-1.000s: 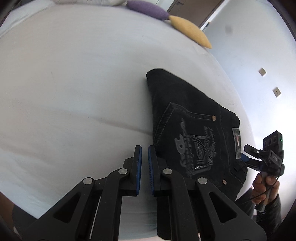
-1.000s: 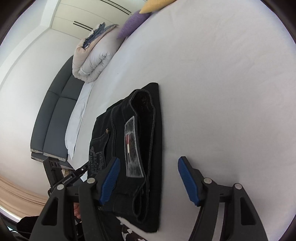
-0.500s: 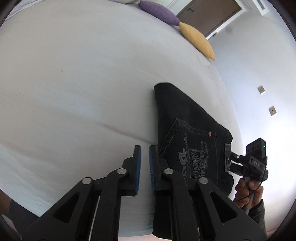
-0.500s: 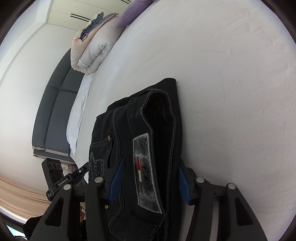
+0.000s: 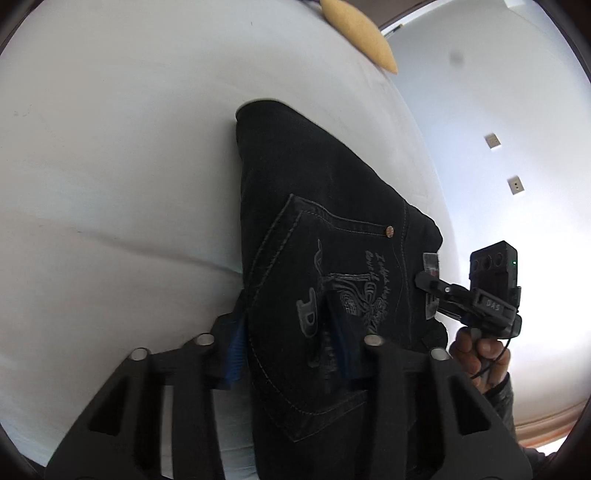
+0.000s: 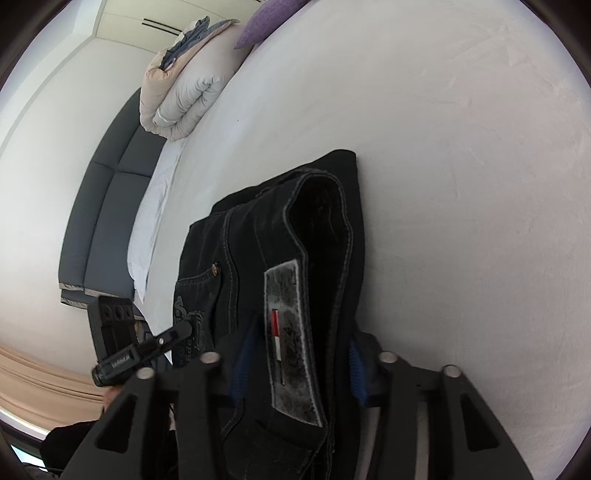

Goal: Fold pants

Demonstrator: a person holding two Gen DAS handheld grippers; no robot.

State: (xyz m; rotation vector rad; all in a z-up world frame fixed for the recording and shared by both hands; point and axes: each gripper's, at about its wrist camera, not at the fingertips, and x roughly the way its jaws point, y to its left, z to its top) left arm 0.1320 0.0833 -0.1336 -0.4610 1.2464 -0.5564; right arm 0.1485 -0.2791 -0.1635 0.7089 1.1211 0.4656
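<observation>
**Left wrist view: both ends of the folded pants straddled**

Left wrist view: left hand-held gripper (image 5: 291, 339) straddles the near pocket edge of the pants (image 5: 325, 206), jaws opening, fabric between the pads. Right wrist view: right hand-held gripper (image 6: 299, 356) closing around the waistband label (image 6: 291, 332), probably to lift both ends together. Beyond both, the pants lie folded on the bed (image 6: 461, 166); yellow pillow (image 5: 358, 33) farthest.

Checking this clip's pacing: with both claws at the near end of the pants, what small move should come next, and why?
Probably finish both grips before lifting. The right claw is closing with the waistband of the pants between its pads, and the left claw is opening with the pocket edge between its fingers. The pants lie folded on the bed, so lifting early could let them slip.
</observation>
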